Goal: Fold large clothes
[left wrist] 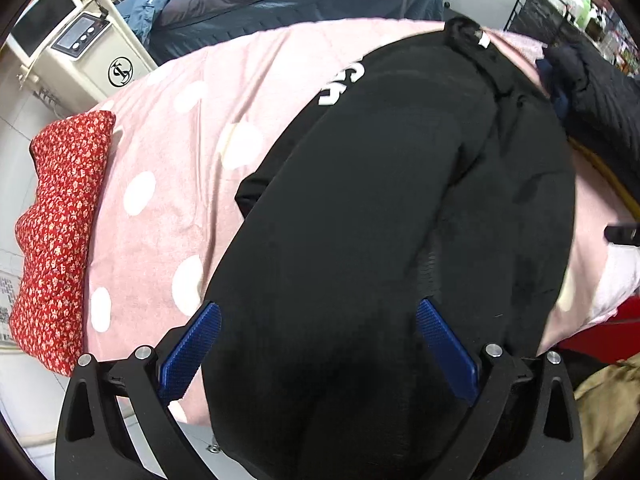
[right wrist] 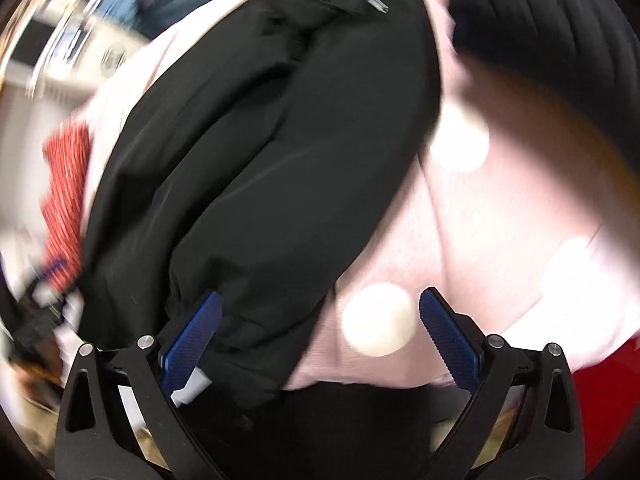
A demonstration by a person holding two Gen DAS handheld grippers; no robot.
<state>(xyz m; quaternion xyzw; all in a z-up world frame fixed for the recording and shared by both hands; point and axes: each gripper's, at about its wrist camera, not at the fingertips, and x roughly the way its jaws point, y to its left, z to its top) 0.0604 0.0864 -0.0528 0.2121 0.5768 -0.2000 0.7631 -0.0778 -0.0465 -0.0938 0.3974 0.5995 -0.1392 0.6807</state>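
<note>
Pink dotted quilt point(left wrist: 168, 128) under bulky, soft, matte black jacket point(left wrist: 380, 220).

Left gripper point(left wrist: 318, 308), right gripper point(right wrist: 320, 294): jaws wide apart.

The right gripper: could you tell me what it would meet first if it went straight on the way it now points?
Most likely the pink polka-dot bedsheet. The right gripper has open jaws, with a white dot and bare sheet between them; the black jacket lies beside its left finger. Motion blur leaves depth uncertain.

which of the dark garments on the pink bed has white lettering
The black sweatshirt between the left gripper's open fingers; the ribbed black garment beyond it shows none.
</note>
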